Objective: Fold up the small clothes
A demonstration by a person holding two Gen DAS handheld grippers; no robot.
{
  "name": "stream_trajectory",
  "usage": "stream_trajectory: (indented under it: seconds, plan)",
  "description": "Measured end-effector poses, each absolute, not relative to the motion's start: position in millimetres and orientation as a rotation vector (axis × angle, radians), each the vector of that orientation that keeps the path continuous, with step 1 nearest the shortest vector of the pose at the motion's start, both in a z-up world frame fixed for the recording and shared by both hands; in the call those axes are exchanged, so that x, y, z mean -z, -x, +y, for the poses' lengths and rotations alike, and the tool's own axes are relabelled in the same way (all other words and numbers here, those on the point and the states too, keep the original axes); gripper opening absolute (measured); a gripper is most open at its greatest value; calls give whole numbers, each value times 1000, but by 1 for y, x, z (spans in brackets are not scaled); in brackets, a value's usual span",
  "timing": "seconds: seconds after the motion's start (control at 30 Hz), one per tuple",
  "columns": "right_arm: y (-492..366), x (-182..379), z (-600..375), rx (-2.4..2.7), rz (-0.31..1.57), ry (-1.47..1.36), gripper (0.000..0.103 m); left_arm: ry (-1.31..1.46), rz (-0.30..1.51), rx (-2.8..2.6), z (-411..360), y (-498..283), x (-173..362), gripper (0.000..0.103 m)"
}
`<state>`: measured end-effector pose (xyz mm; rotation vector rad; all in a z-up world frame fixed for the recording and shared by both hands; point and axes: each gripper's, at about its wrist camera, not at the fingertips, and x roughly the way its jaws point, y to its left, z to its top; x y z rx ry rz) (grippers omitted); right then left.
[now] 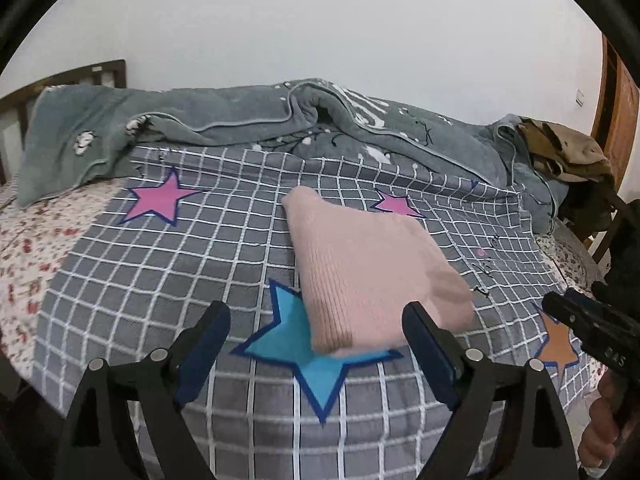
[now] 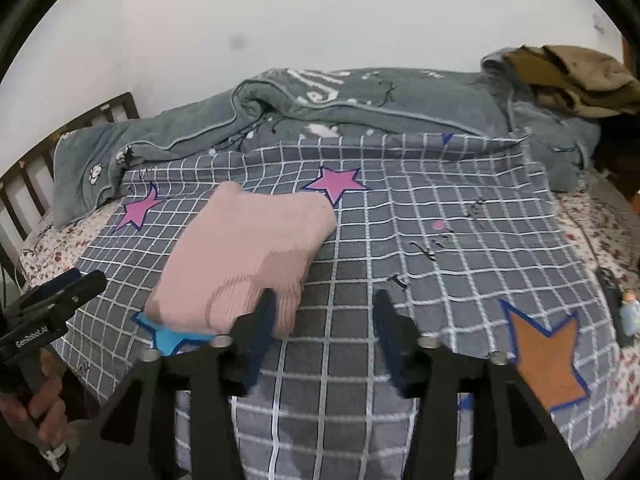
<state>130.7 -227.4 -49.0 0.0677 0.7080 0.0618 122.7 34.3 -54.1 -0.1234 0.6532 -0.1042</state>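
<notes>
Pink knit garment (image 1: 372,272) is folded into a compact rectangle, lying on the grey checked sheet (image 1: 160,280) on the bed, its near edge overlapping the blue star (image 1: 304,356). Left gripper (image 1: 316,316): jaws spread wide, holding nothing, hovering just near of the garment's near edge. Right gripper (image 2: 326,300): jaws open, narrower gap, holding nothing; its left finger (image 2: 262,316) sits in front of the garment's near-right corner, can't tell if touching. 2 pink stars (image 2: 336,184) far of the garment, orange star (image 2: 544,356) near right. Grey-green blanket (image 1: 200,120) bunched along the far side, brown clothing (image 2: 576,76) far right.
</notes>
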Motion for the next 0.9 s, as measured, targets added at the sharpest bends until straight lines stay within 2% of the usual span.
stream_trajectory:
  seconds: [0.03, 0.07, 0.27, 0.33, 0.9]
  plan:
    - [-124, 45, -227, -60, 702, -63, 75, 117, 651, 94, 33, -114, 49, 90]
    - [-115, 40, -227, -57, 688, -57, 79, 112, 650, 90, 32, -110, 45, 93]
    - [-70, 11, -230, -51, 583, -62, 98, 84, 634, 83, 25, -73, 22, 95]
    - [-61, 6, -226, -50, 576, -42, 101, 70, 623, 70, 22, -63, 15, 99]
    - [-43, 0, -224, -15, 572, -46, 101, 32, 607, 62, 8, -44, 3, 100]
